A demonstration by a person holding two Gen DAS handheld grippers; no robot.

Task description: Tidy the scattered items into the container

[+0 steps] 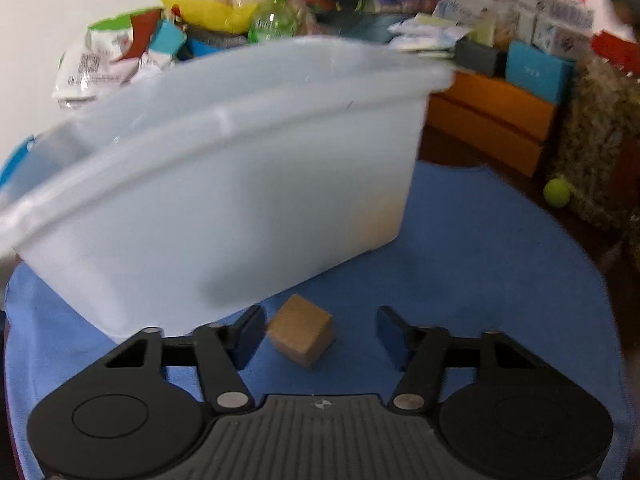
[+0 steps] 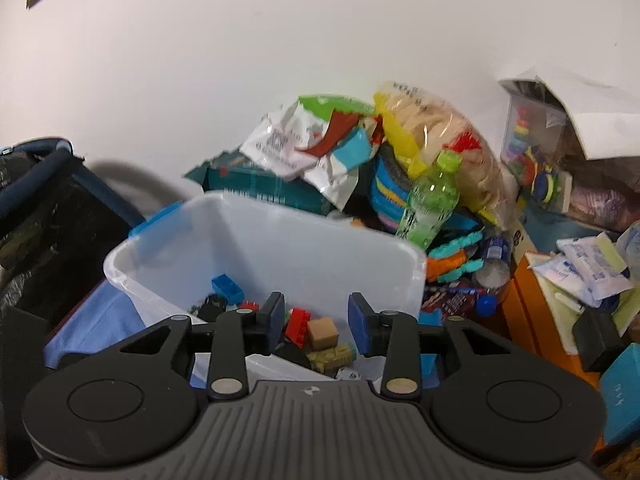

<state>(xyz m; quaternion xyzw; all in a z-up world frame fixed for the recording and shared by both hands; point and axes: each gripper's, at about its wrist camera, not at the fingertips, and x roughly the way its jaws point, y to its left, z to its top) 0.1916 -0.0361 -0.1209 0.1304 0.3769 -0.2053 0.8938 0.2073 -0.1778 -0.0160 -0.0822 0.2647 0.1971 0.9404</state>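
Note:
A translucent white plastic bin (image 1: 224,184) stands on a blue cloth (image 1: 480,264). A tan wooden cube (image 1: 301,335) lies on the cloth beside the bin's near wall. My left gripper (image 1: 318,334) is open, low over the cloth, with the cube between its fingers but not touched. In the right wrist view the bin (image 2: 280,240) holds a blue brick (image 2: 227,287), a red brick (image 2: 297,323), a tan cube (image 2: 323,333), an olive toy (image 2: 332,356) and dark pieces. My right gripper (image 2: 316,322) is open and empty above the bin's near rim.
Behind the bin is a pile of snack bags (image 2: 320,148), a green bottle (image 2: 432,200) and packets. Orange boxes (image 1: 492,120) and a blue box (image 1: 538,70) stand to the right. A green ball (image 1: 557,193) lies on the floor beyond the cloth. A dark bag (image 2: 48,216) is left.

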